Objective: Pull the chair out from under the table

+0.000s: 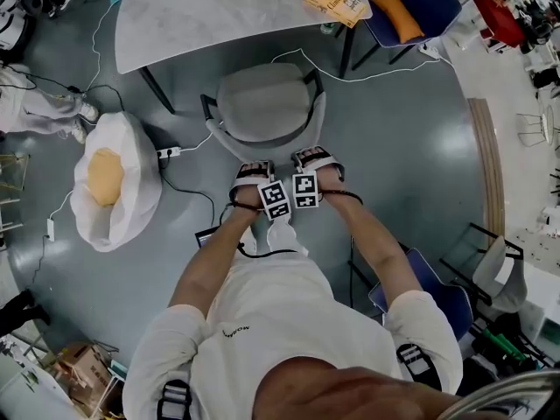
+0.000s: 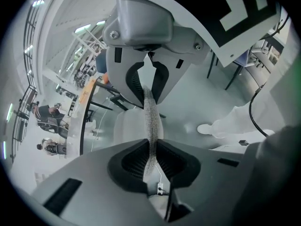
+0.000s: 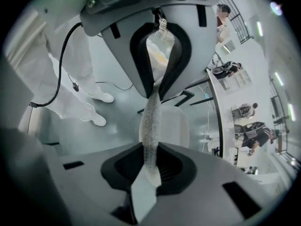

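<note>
A grey upholstered chair (image 1: 262, 108) stands on the floor with its seat just on my side of the white marble table (image 1: 201, 11). Both grippers sit side by side on the top edge of its backrest. My left gripper (image 1: 254, 170) is shut on that edge, and my right gripper (image 1: 313, 158) grips it close beside. In the left gripper view the thin fabric edge of the backrest (image 2: 151, 121) runs between the pads of the left gripper (image 2: 152, 126). The right gripper view shows the same edge (image 3: 151, 119) pinched by the right gripper (image 3: 153, 126), with the seat (image 3: 174, 124) beyond.
An egg-shaped beanbag (image 1: 109, 182) lies left of the chair, with a power strip (image 1: 169, 153) and cables on the floor. A blue chair with an orange cushion (image 1: 407, 11) stands at the table's right. Books (image 1: 335, 3) lie on the table. Another blue chair (image 1: 442, 297) is behind my right side.
</note>
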`<state>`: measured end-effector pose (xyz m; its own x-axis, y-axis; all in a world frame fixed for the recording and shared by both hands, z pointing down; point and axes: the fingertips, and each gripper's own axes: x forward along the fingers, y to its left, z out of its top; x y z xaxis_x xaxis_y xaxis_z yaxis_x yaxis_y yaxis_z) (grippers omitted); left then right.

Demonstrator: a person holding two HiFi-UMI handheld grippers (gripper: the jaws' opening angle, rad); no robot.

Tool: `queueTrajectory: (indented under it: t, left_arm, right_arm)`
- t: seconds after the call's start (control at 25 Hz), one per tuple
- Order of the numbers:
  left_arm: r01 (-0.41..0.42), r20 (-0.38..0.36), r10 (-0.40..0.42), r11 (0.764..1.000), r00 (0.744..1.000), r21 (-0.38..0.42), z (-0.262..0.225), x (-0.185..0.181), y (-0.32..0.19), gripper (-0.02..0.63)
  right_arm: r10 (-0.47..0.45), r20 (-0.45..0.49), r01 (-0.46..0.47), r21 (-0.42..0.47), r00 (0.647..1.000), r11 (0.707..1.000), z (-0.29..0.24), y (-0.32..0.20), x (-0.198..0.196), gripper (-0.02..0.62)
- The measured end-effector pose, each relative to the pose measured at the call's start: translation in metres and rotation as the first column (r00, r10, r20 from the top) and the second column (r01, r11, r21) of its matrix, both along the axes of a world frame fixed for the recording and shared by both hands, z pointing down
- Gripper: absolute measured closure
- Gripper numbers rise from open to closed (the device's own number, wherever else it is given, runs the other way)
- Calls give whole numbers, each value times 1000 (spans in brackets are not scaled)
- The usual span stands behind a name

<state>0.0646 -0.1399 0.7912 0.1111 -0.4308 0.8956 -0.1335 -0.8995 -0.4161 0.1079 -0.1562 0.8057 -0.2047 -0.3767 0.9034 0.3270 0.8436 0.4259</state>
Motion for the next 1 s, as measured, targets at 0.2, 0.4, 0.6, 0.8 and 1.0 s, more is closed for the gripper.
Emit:
queueTrajectory:
  t: [0.2, 0.4, 0.6, 0.8, 1.0]
  left_arm:
    - [-2, 7, 2, 1000, 1000, -11, -1, -1, 19, 552]
    - [-24, 11, 25, 999, 1000, -28, -1, 2, 37, 552]
    - [-35, 5, 35, 998, 999, -57, -2, 5, 55, 552]
    - [-33, -13, 32, 994, 999, -102, -7, 10, 74, 552]
    - [-42, -21, 40, 992, 999, -119, -8, 13, 87, 554]
  right_arm:
    - [-1, 0, 1, -8, 1000, 1000, 0, 20, -1, 520]
    - [-6, -5, 6, -28, 1000, 1000, -1, 38, 2, 520]
    - [-14, -12, 13, -37, 1000, 999, -1, 56, 5, 522]
    - [-32, -22, 31, -61, 999, 998, -4, 77, 12, 522]
    - [-39, -31, 37, -77, 999, 996, -4, 90, 13, 521]
